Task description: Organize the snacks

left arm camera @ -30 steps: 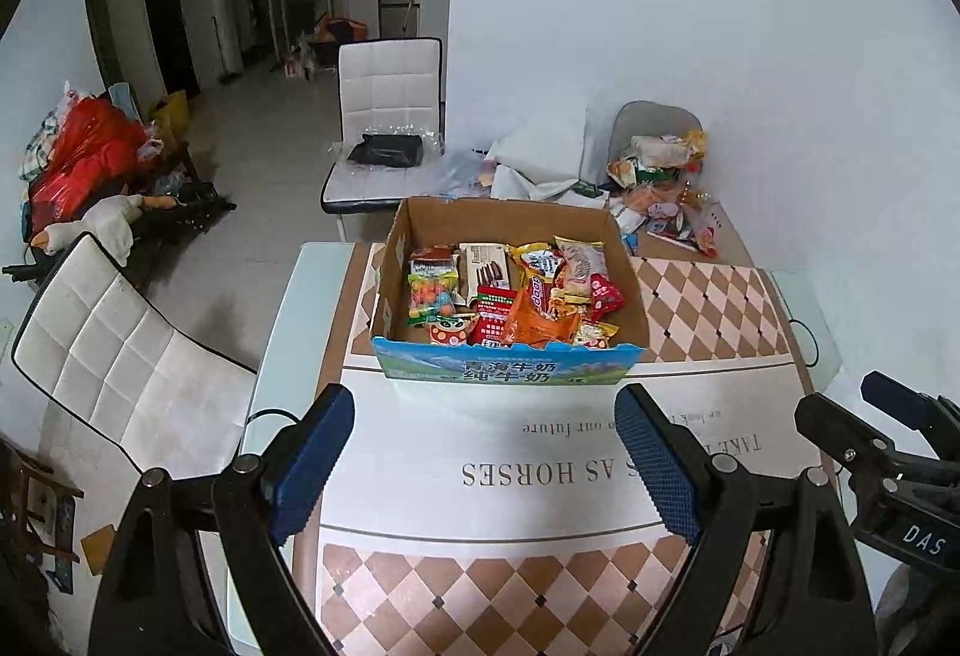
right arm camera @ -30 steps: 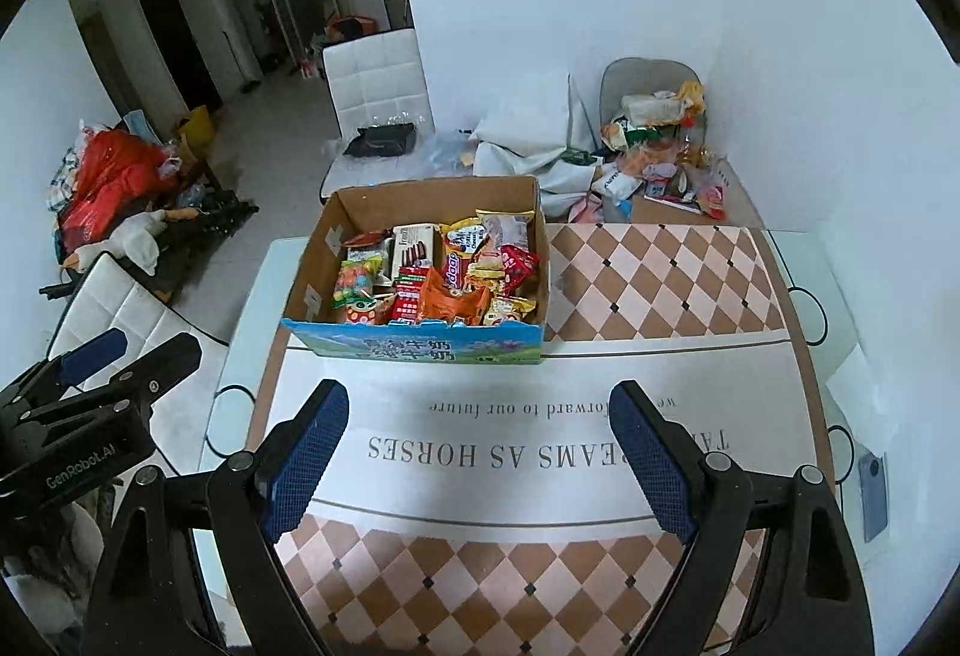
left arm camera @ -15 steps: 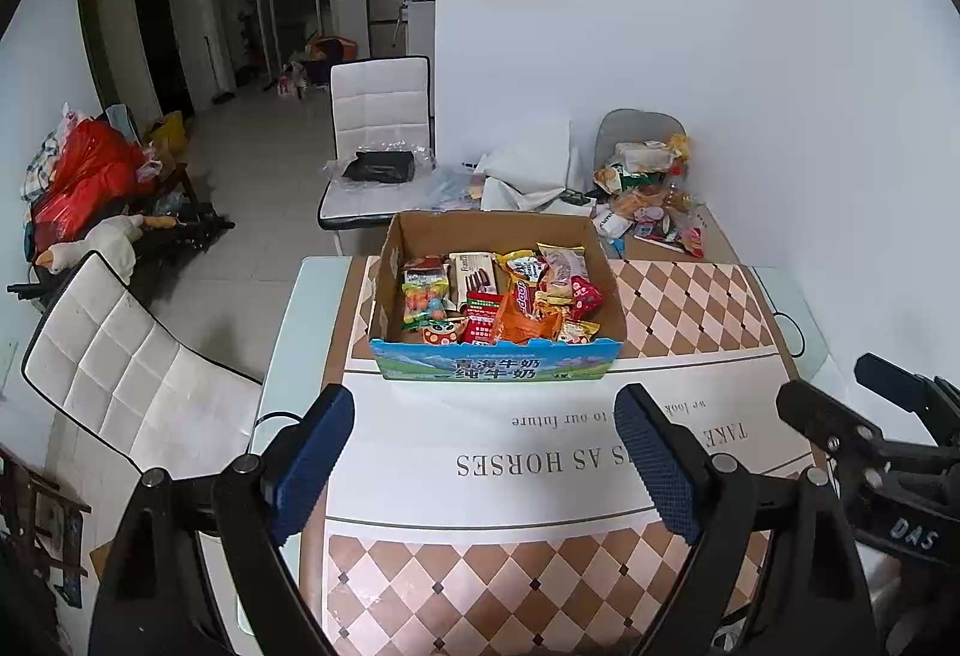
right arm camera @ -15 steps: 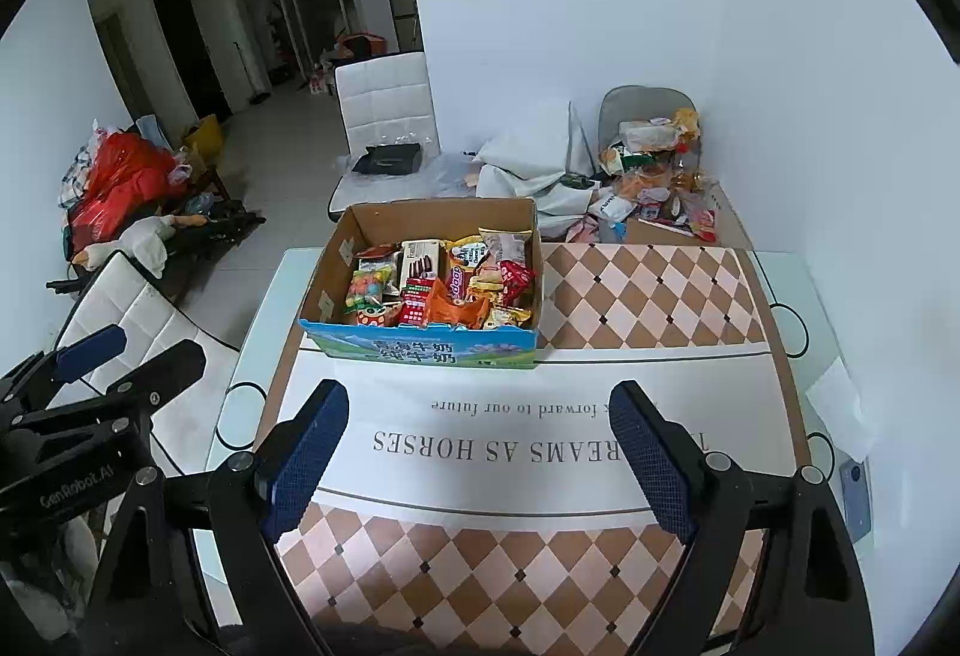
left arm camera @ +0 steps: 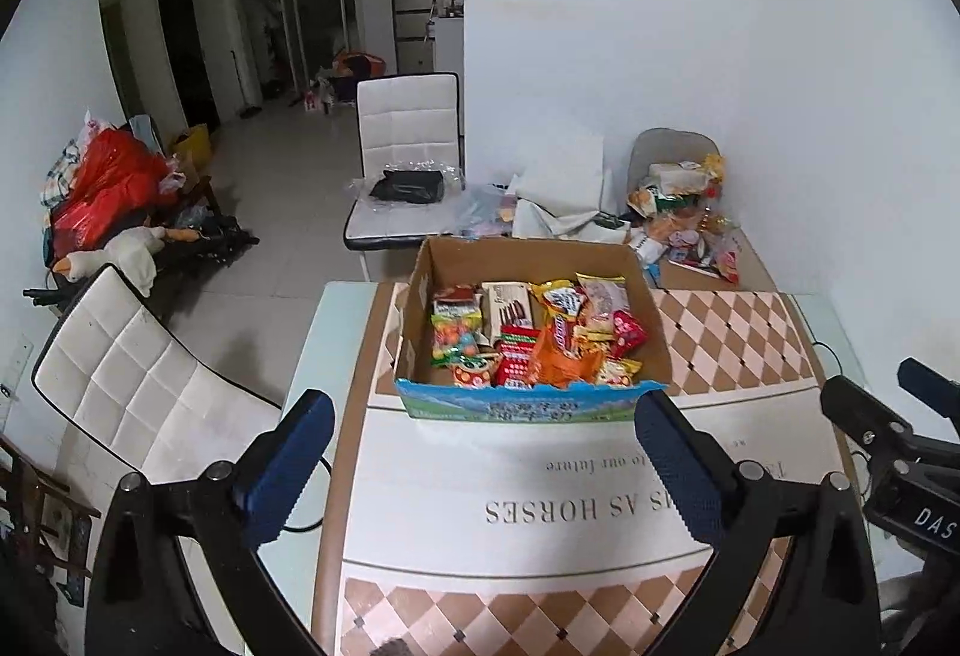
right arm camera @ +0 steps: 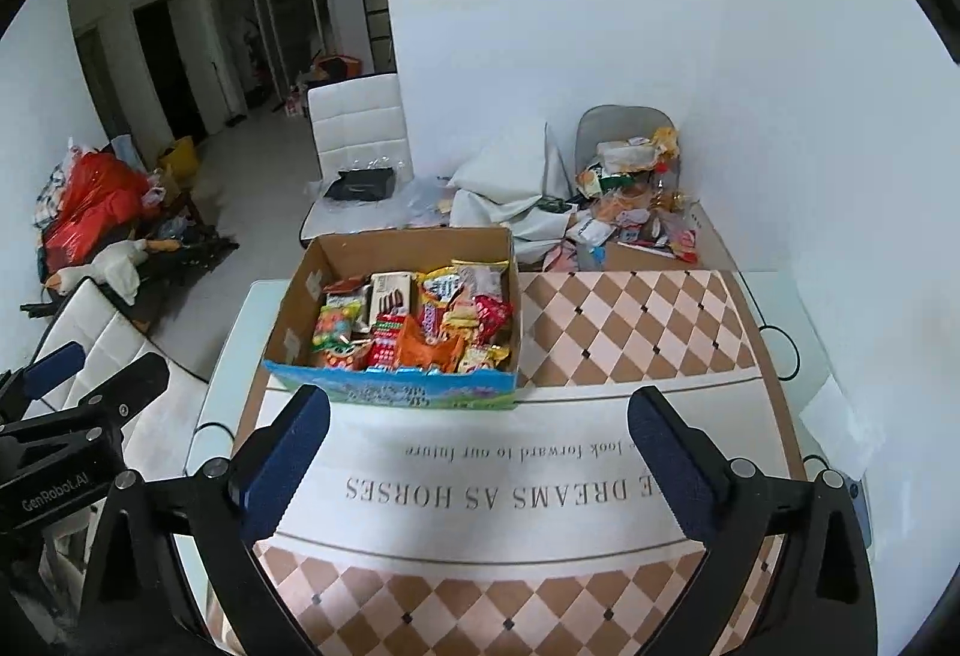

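A cardboard box (left arm camera: pixel 420 320) (right arm camera: pixel 294 308) with a blue printed front stands at the table's far left, full of colourful snack packets (left arm camera: pixel 540 338) (right arm camera: pixel 414 326). My left gripper (left arm camera: pixel 480 422) hovers over the table short of the box, its jaws opening wide with nothing between them. My right gripper (right arm camera: pixel 480 416) hangs beside it to the right, jaws likewise opening and empty. Each gripper shows at the edge of the other's view, the right gripper (left arm camera: pixel 900 452) and the left gripper (right arm camera: pixel 66 416). Both sets of blue pads are apart from the box.
The table wears a checked cloth with a white lettered band (right arm camera: pixel 480 482). A heap of more snacks and bags (left arm camera: pixel 684 224) lies on a side table at the far right. White chairs stand at the far end (left arm camera: pixel 408 158) and left (left arm camera: pixel 132 386). Clutter (left arm camera: pixel 102 188) sits on the floor.
Both grippers have pulled back from the box, which now looks smaller and farther. Both pairs of jaws stand wider apart than before.
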